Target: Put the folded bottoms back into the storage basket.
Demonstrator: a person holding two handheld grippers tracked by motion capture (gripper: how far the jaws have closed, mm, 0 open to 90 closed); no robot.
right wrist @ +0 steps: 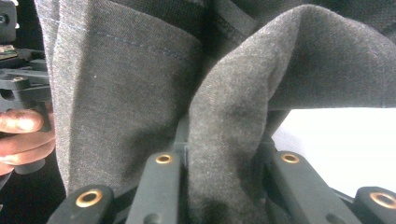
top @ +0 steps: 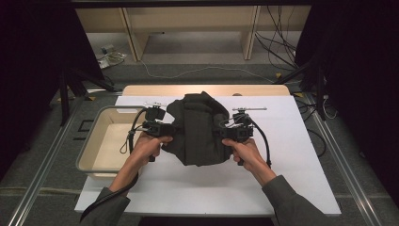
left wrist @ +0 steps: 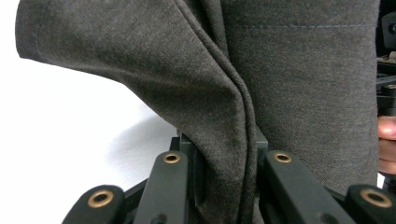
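You held the dark garment up over the white sheet, its left edge pinched in your left gripper and its right in your right gripper. The cloth bunched between both jaws, with the beige tub just outside the left ones.

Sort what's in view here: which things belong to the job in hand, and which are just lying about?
In the job:
- dark grey garment, held up between both claws
- left claw, clamped on its left edge
- right claw, clamped on its right edge

Lying about:
- beige tub at table's left
- white table sheet
- floor cables

Dark room, grey floor, wooden shelving, loose cables beyond.
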